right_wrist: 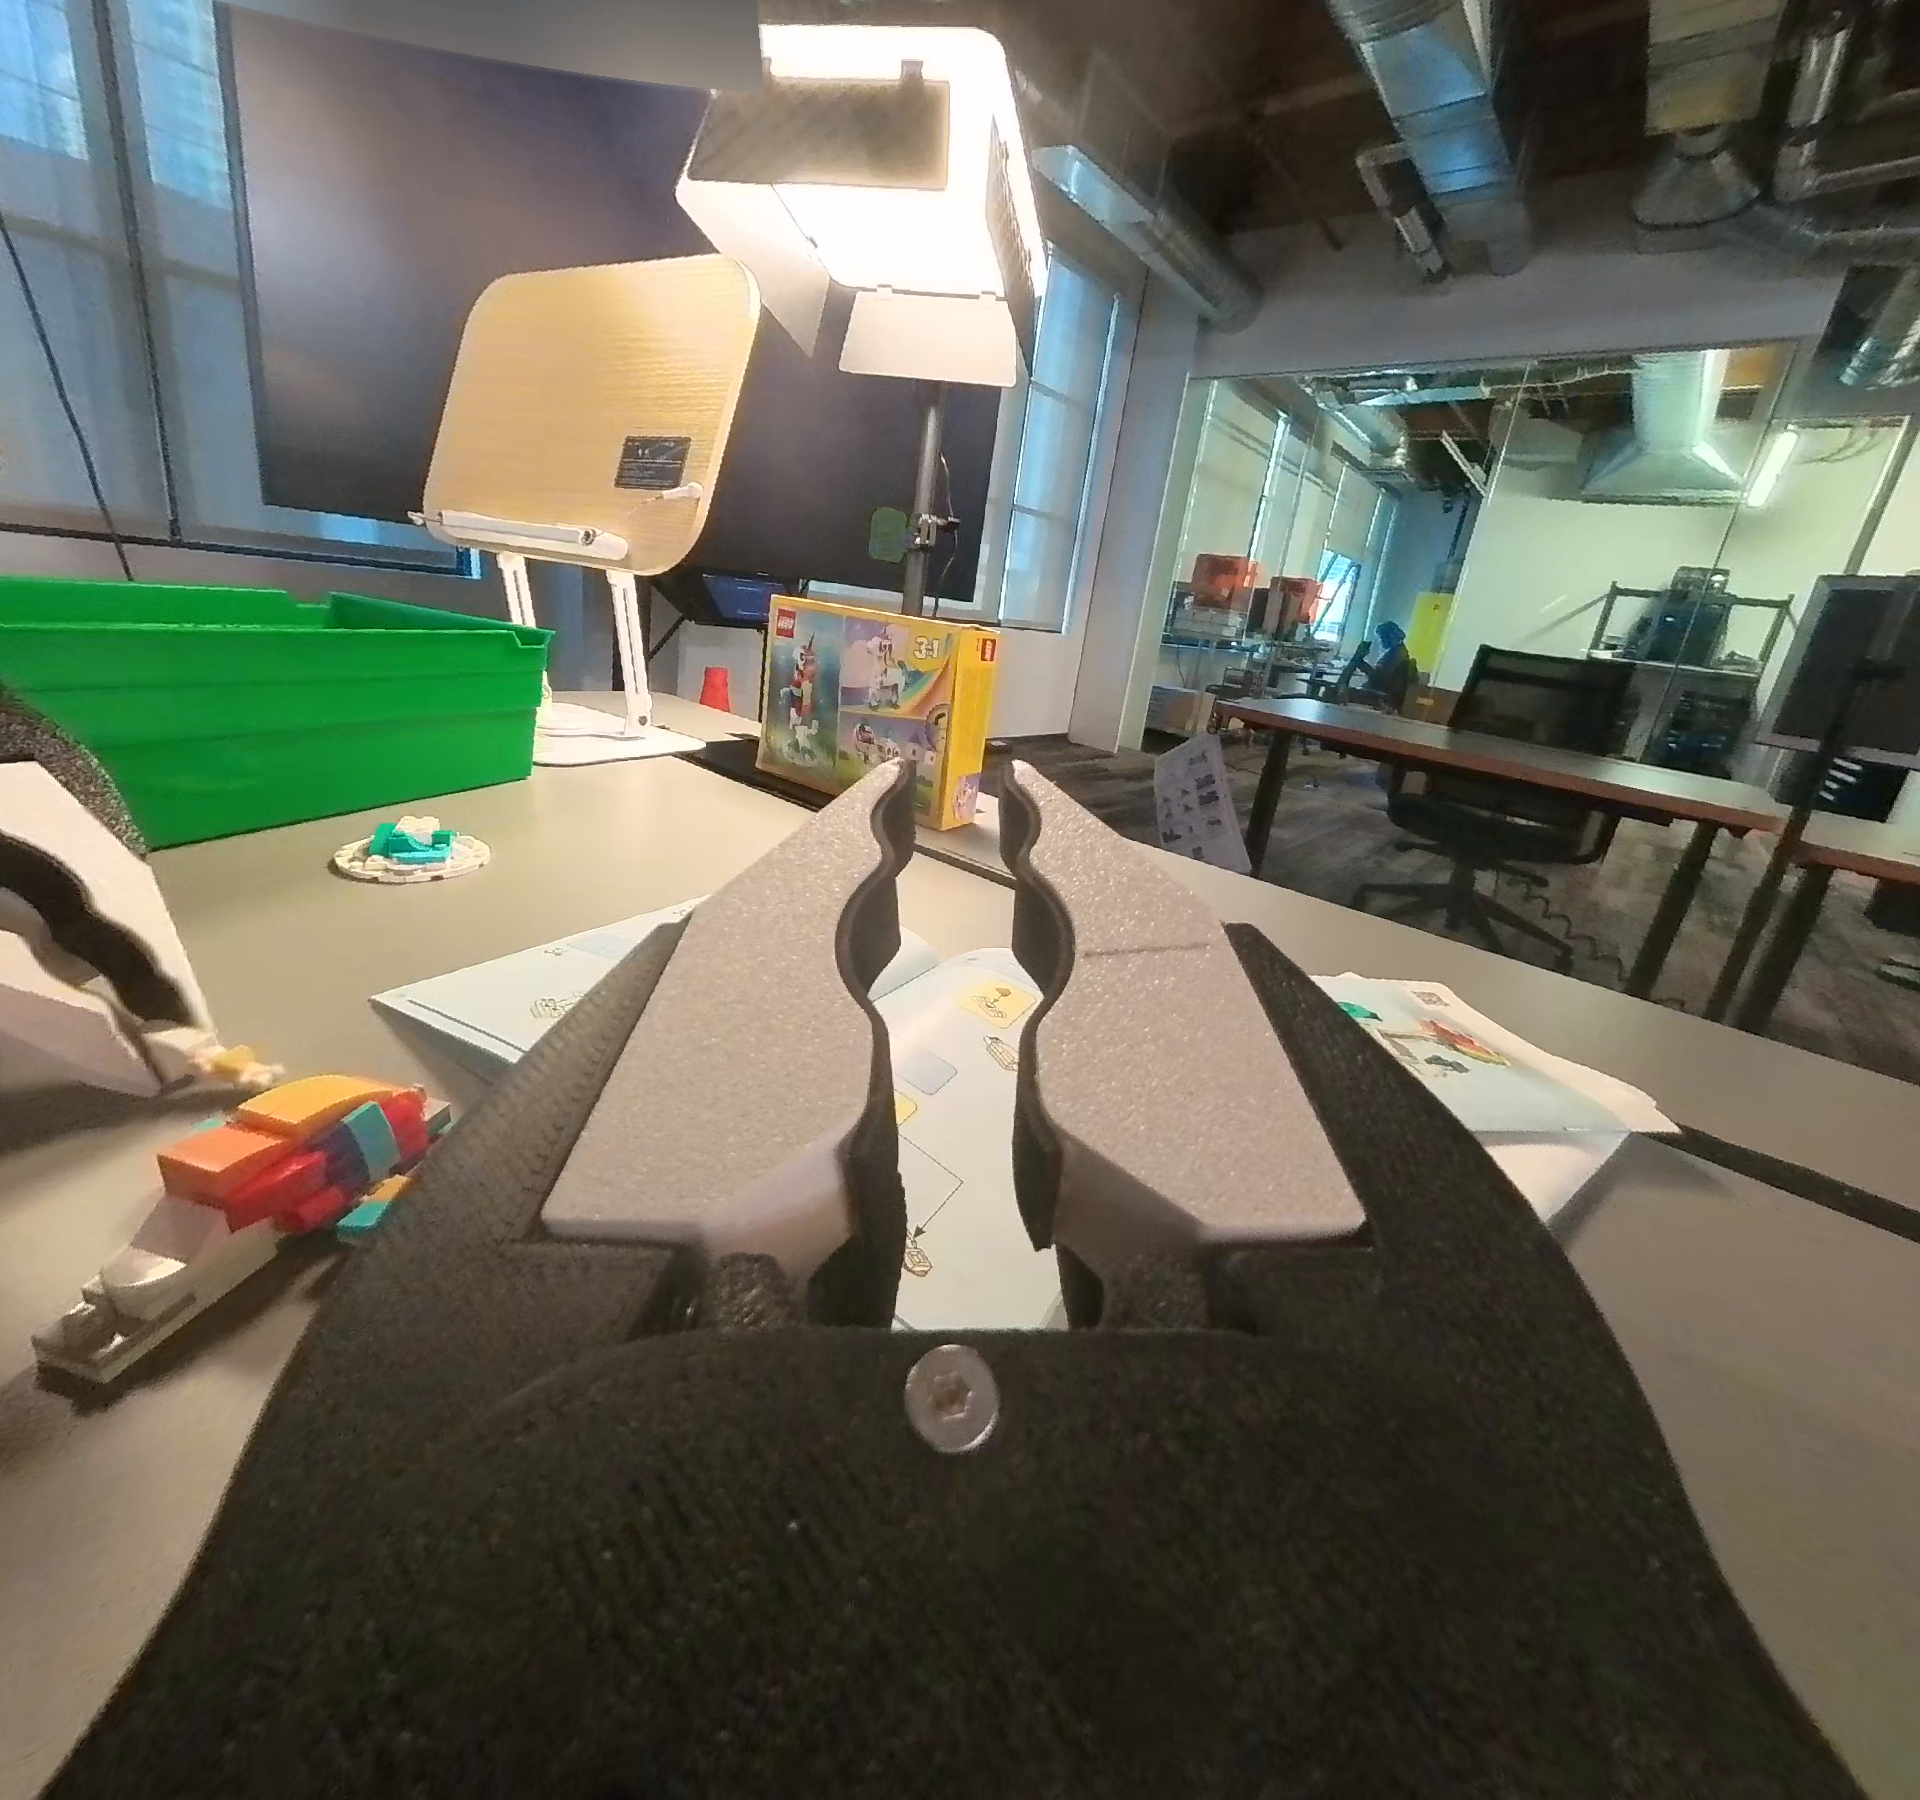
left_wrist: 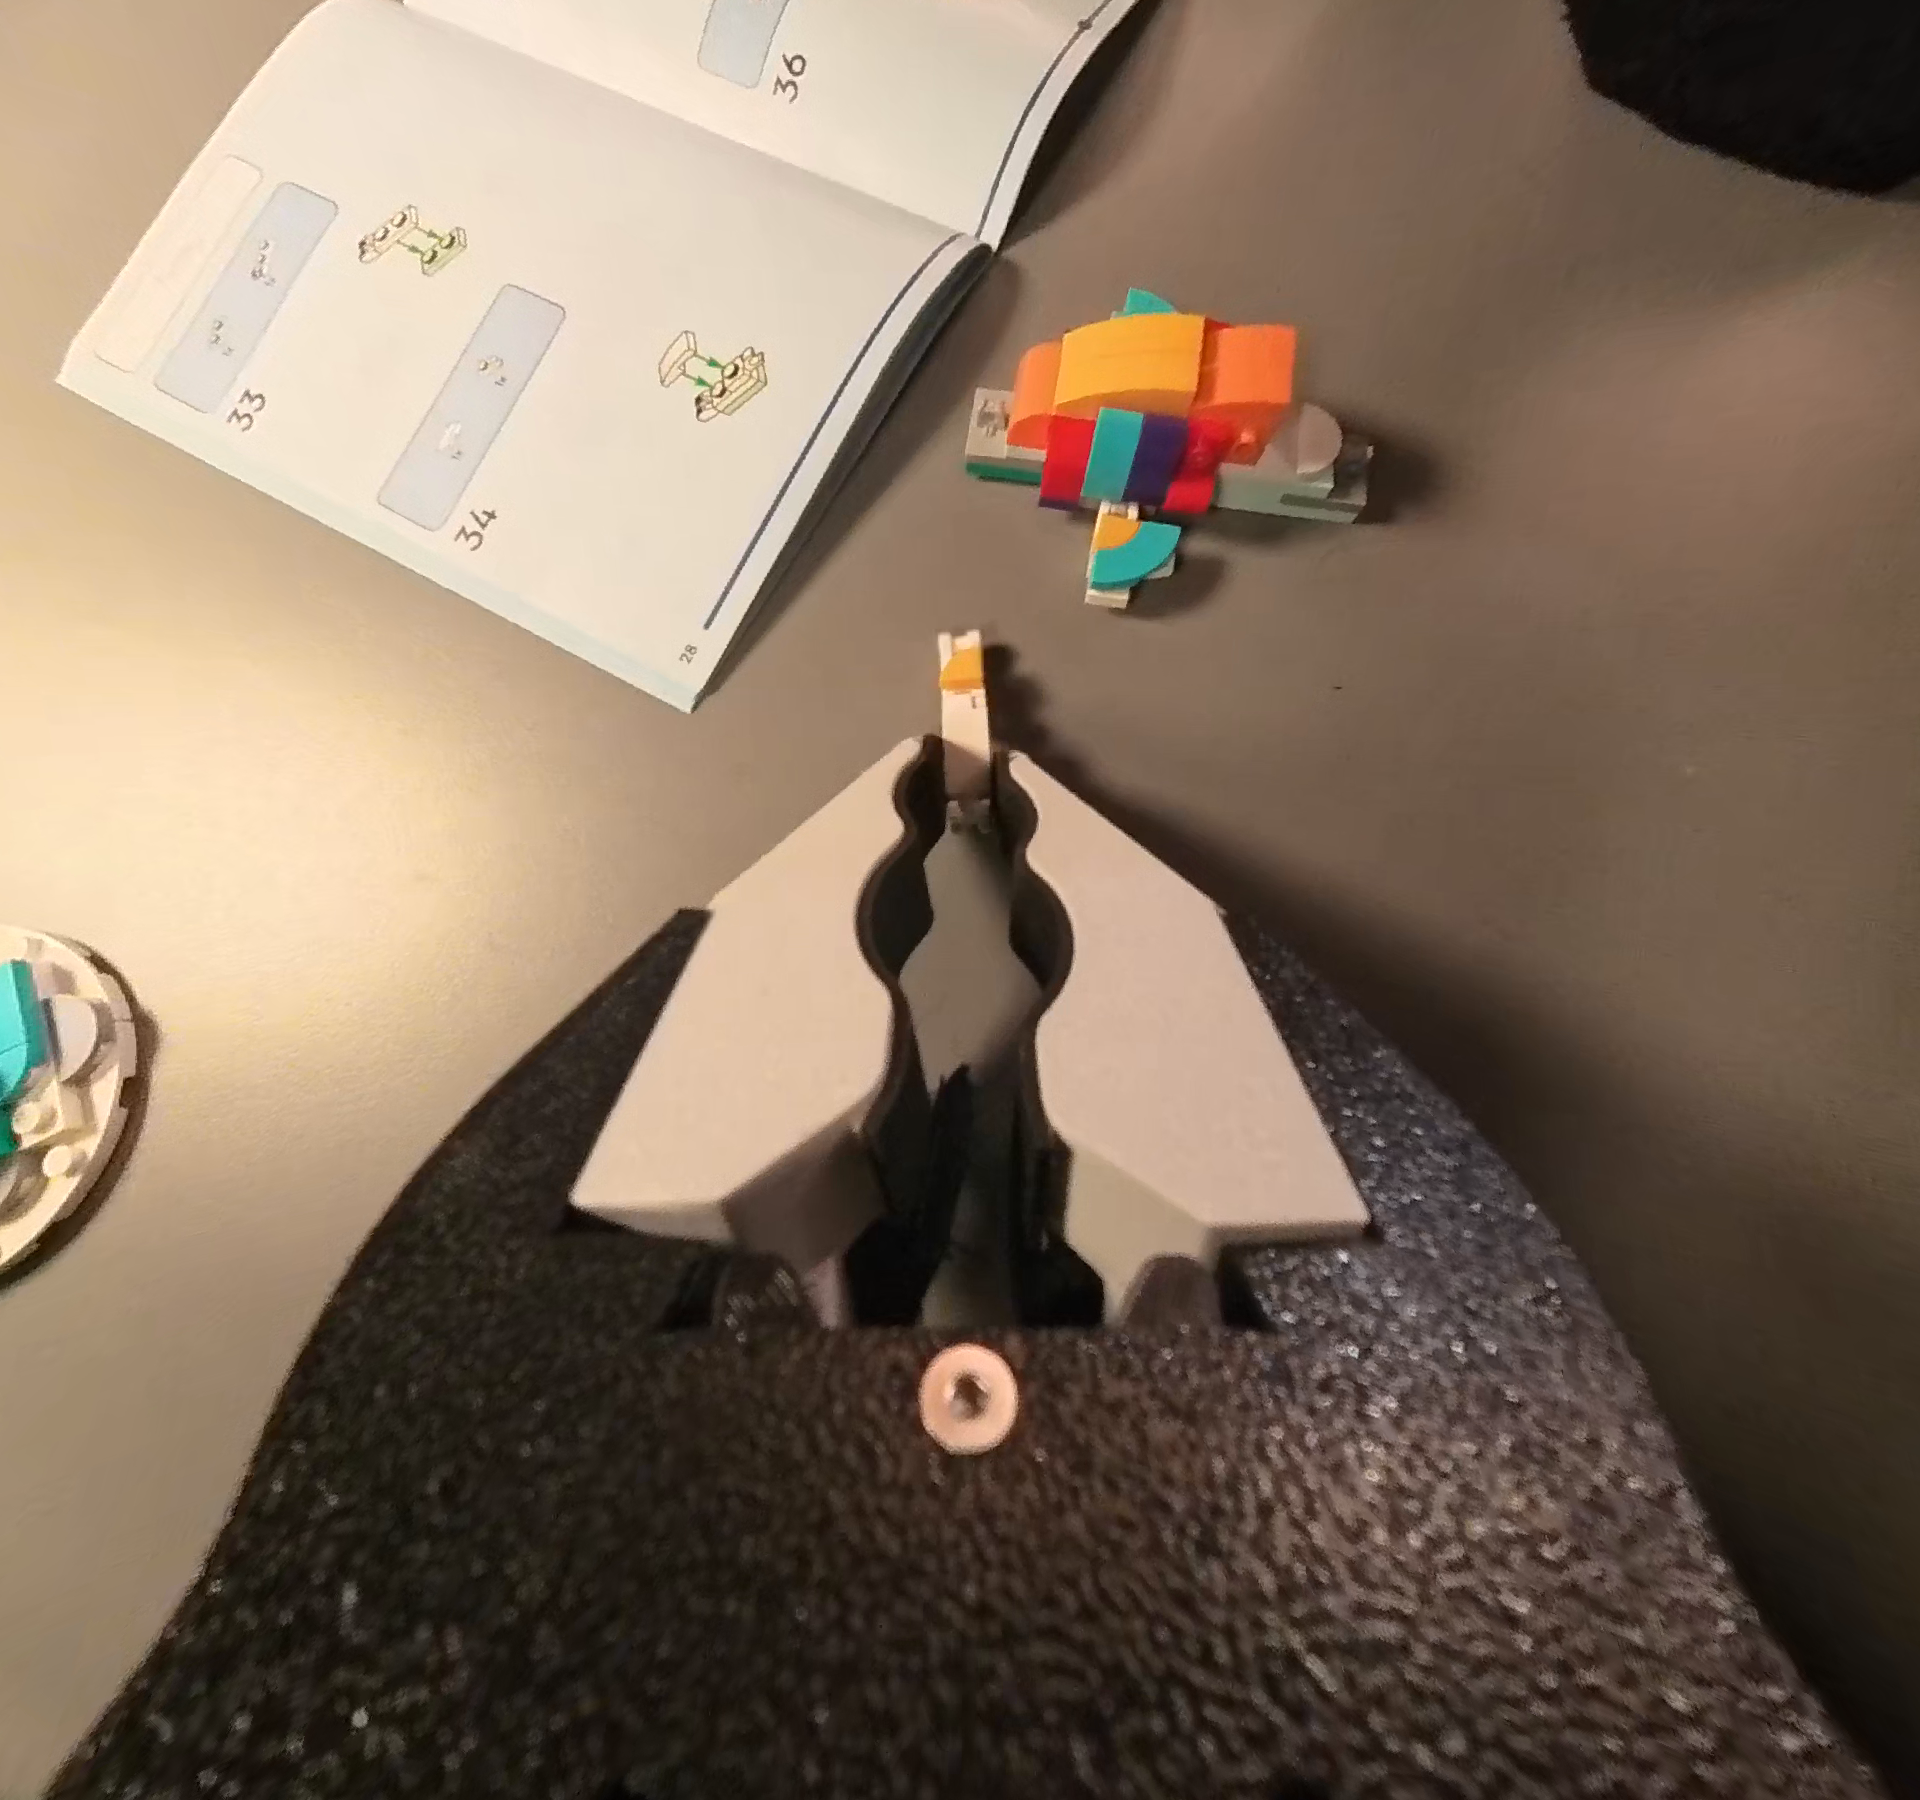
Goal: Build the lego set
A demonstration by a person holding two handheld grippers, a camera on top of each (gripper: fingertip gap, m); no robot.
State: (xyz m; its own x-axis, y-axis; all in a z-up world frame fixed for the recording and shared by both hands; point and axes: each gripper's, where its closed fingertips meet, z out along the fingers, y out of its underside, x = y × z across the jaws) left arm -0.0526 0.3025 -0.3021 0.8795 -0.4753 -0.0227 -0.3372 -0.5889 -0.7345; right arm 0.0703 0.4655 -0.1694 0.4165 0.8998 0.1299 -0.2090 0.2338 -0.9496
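Observation:
In the left wrist view my left gripper [left_wrist: 961,763] is shut on a small white Lego piece with an orange-yellow tile [left_wrist: 961,696], held just short of the colourful Lego build [left_wrist: 1153,431] on the grey table. The build has orange, yellow, red, teal and purple parts on a white and grey base. In the right wrist view my right gripper [right_wrist: 951,784] is open and empty, raised over the open instruction booklet [right_wrist: 966,1023]. The build [right_wrist: 301,1158] lies to its left, with the left gripper [right_wrist: 94,971] and its small piece [right_wrist: 223,1064] beyond it.
The open booklet [left_wrist: 582,296] lies left of the build. A round white base with teal parts [left_wrist: 52,1075] [right_wrist: 410,851] sits farther left. Green bins [right_wrist: 260,701], a book stand [right_wrist: 592,420], the Lego box [right_wrist: 878,711] and loose sheets [right_wrist: 1455,1054] stand around. A dark sleeve [left_wrist: 1714,36] is at the top right. One gripper's finger ends stand about 25 cm off the other's.

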